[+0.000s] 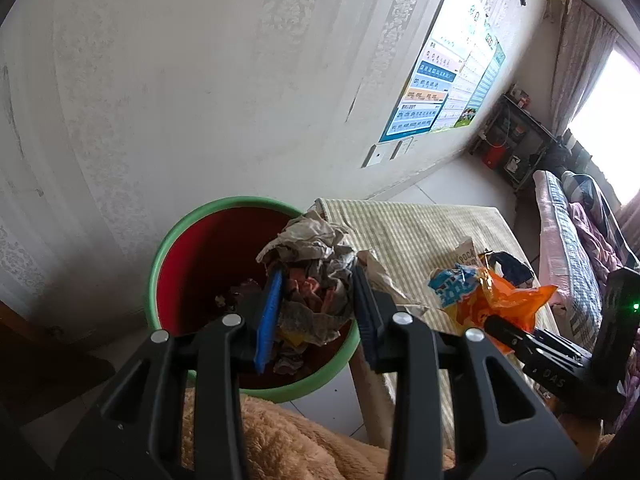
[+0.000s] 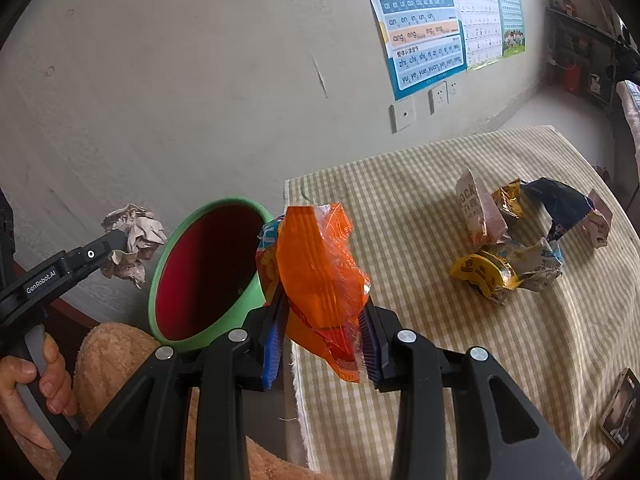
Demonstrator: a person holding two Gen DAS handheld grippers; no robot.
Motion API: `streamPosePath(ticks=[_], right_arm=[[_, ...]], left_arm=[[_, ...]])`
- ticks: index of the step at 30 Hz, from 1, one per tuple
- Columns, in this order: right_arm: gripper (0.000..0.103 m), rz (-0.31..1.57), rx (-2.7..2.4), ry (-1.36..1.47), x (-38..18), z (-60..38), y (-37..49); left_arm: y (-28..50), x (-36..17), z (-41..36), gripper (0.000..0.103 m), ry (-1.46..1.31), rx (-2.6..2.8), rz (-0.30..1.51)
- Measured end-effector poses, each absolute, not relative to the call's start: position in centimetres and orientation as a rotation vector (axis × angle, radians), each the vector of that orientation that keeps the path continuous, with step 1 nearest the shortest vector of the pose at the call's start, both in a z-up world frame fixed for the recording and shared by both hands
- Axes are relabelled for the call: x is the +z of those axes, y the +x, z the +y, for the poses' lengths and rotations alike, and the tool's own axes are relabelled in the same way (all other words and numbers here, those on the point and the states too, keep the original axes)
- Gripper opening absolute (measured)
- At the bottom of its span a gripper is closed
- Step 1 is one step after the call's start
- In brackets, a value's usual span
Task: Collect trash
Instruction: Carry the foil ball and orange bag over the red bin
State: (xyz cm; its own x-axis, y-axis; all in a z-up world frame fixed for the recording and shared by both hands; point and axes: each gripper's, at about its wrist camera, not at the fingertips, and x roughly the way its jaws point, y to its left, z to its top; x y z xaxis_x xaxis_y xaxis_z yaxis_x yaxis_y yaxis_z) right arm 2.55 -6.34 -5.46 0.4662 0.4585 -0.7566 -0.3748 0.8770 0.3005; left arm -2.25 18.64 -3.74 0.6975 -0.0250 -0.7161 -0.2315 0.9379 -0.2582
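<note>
Left gripper pinches paper wad over bin, right gripper pinches orange wrapper; center each above bin's mouth before letting go.

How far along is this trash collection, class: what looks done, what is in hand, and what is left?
Done: some scraps already lie in the green bin. In hand: the left claw grips a crumpled paper ball over the bin, and the right claw grips an orange wrapper beside its rim. Left: several wrappers and a small box on the striped cloth.
</note>
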Motion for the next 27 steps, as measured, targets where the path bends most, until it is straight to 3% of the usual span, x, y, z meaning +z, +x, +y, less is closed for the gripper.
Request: streamPosePath(ticks=[27], right_arm=[[0.033,0.945,0.615,0.078,-4.8,-1.1,3.3]], left_arm=[[-1.1,-6.1,20.1,0.033,-0.378,0.161,0.891]])
